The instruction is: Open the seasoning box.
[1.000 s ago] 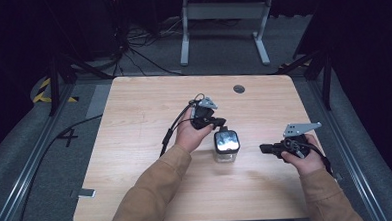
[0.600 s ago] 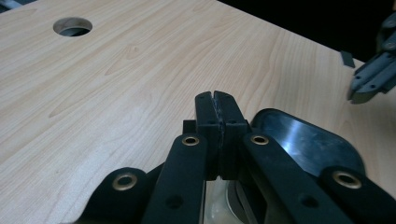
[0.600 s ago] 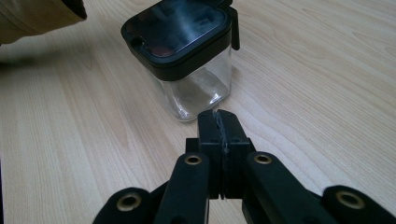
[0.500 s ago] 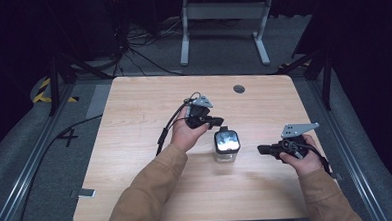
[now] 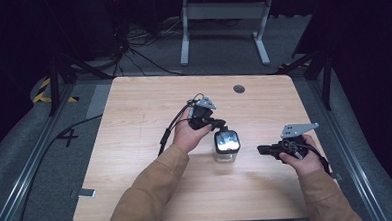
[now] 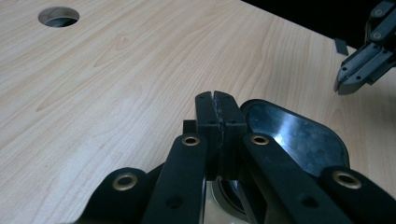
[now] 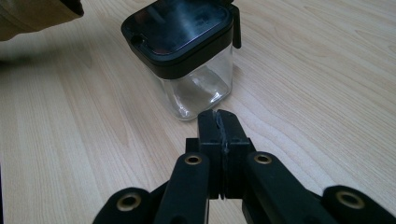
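A light wooden table (image 5: 135, 143) with a round cable hole (image 5: 239, 88) stands on grey floor (image 5: 30, 147).

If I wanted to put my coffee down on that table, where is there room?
The table is bare along its left side and along the far edge either side of the round hole. It is crowded at mid-table, around the clear jar between the left gripper and the right gripper.

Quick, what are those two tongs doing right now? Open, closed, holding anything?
Left tongs: closed, empty, over the jar lid.
Right tongs: closed, empty.
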`<state>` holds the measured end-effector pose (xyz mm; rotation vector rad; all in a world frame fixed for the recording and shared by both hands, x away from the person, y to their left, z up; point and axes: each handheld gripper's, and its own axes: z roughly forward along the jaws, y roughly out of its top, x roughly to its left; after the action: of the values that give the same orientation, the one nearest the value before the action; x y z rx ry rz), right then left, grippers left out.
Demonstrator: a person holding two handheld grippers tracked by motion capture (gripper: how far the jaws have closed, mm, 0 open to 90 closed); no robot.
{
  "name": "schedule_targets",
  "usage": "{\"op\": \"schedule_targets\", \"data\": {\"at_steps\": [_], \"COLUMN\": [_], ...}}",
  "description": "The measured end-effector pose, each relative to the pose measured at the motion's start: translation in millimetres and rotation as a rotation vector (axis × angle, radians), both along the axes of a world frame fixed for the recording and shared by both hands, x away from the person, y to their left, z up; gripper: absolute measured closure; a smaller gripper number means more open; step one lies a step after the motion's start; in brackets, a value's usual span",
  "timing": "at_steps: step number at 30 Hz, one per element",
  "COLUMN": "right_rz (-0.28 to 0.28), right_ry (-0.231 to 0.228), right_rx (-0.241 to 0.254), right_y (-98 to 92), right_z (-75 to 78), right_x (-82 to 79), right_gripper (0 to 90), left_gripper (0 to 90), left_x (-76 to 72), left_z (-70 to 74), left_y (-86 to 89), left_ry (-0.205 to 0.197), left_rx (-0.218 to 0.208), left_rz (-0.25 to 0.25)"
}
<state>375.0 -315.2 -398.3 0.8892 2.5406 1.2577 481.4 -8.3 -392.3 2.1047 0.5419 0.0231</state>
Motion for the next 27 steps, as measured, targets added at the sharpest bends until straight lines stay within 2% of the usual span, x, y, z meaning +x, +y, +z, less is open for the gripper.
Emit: {"op": "schedule_targets", "data": {"at_steps": [13, 14, 15, 17, 19, 21, 22, 23, 24, 27], "right_rz": [0.008, 0.010, 0.014, 0.027, 0.036, 0.054, 0.062, 0.067, 0.076, 0.082], "right_ry": [-0.004, -0.004, -0.004, -0.012, -0.019, -0.027, -0.030, -0.037, -0.044, -0.063], "right_rx": [0.001, 0.003, 0.005, 0.013, 0.023, 0.043, 0.046, 0.044, 0.051, 0.067], "right_y": [2.6, 3.9, 5.0, 8.5, 12.8, 18.7, 22.3, 26.3, 30.2, 36.8], "right_z": [0.6, 0.7, 1.0, 2.2, 3.7, 5.2, 5.7, 6.2, 7.1, 9.6], "right_x": [-1.1, -1.5, -1.8, -2.5, -3.0, -2.1, -1.4, -0.6, 0.2, 1.9], "right_gripper": [89.8, 89.8, 89.8, 89.8, 89.8, 89.8, 89.8, 89.9, 89.9, 89.9], "left_gripper": [90.0, 90.0, 90.0, 90.0, 90.0, 90.0, 90.0, 90.0, 90.0, 90.0], "left_x": [3.8, 4.0, 4.2, 6.0, 7.1, 7.1, 7.2, 7.2, 7.2, 7.3], "left_z": [-2.6, -2.9, -5.0, -8.5, -9.8, -9.5, -7.9, -7.5, -8.7, -8.8], "left_y": [0.3, 0.2, -0.9, 2.3, 3.6, 2.9, 3.5, 3.6, 3.1, 3.5], "left_ry": [0.010, 0.011, -0.006, 0.022, 0.028, 0.025, 0.026, 0.028, 0.026, 0.025], "left_rx": [0.010, 0.037, 0.081, 0.035, 0.021, 0.023, 0.046, 0.049, 0.033, 0.031], "left_rz": [0.006, 0.013, 0.024, 0.017, 0.014, 0.013, 0.005, 0.005, 0.008, 0.012]}}
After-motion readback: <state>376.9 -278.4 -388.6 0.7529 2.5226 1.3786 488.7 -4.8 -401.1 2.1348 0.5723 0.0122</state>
